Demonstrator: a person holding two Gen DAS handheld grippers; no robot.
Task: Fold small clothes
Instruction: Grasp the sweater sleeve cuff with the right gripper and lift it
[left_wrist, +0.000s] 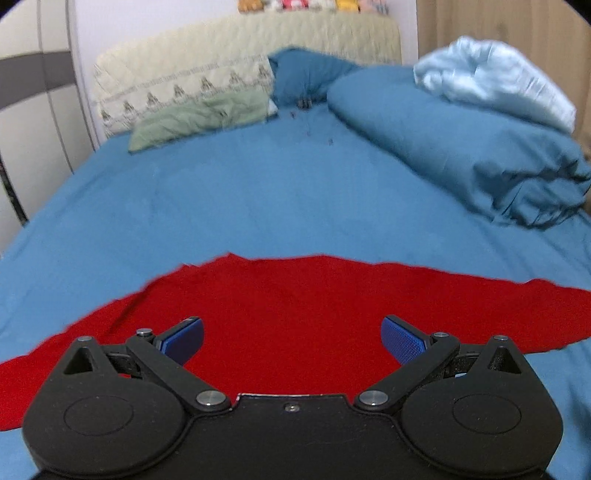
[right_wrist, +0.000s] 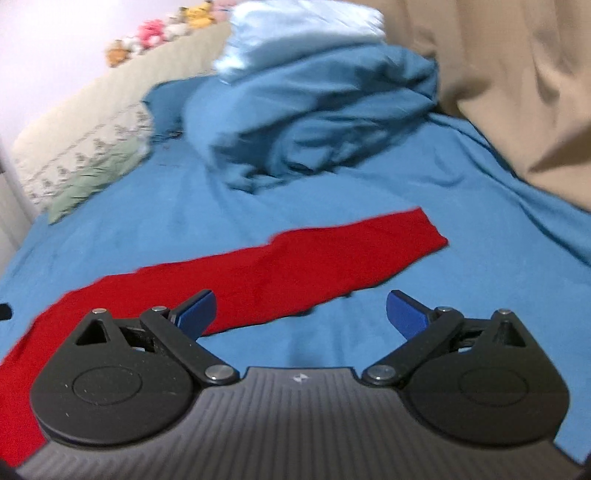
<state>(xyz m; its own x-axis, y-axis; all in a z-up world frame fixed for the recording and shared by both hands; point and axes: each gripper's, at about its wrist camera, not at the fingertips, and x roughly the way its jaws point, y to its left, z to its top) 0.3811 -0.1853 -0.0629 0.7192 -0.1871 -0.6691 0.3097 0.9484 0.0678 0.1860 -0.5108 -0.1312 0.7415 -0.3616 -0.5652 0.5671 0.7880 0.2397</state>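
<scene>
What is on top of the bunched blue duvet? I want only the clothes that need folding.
A crumpled pale blue cloth sits on top of the blue duvet. Whether it is a garment, and what lies beneath it, cannot be seen.

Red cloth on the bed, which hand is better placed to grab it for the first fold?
Probably left. The left tongs are open right over the red cloth. The right tongs are also open but mostly over bare sheet, with the cloth off to their left.
</scene>
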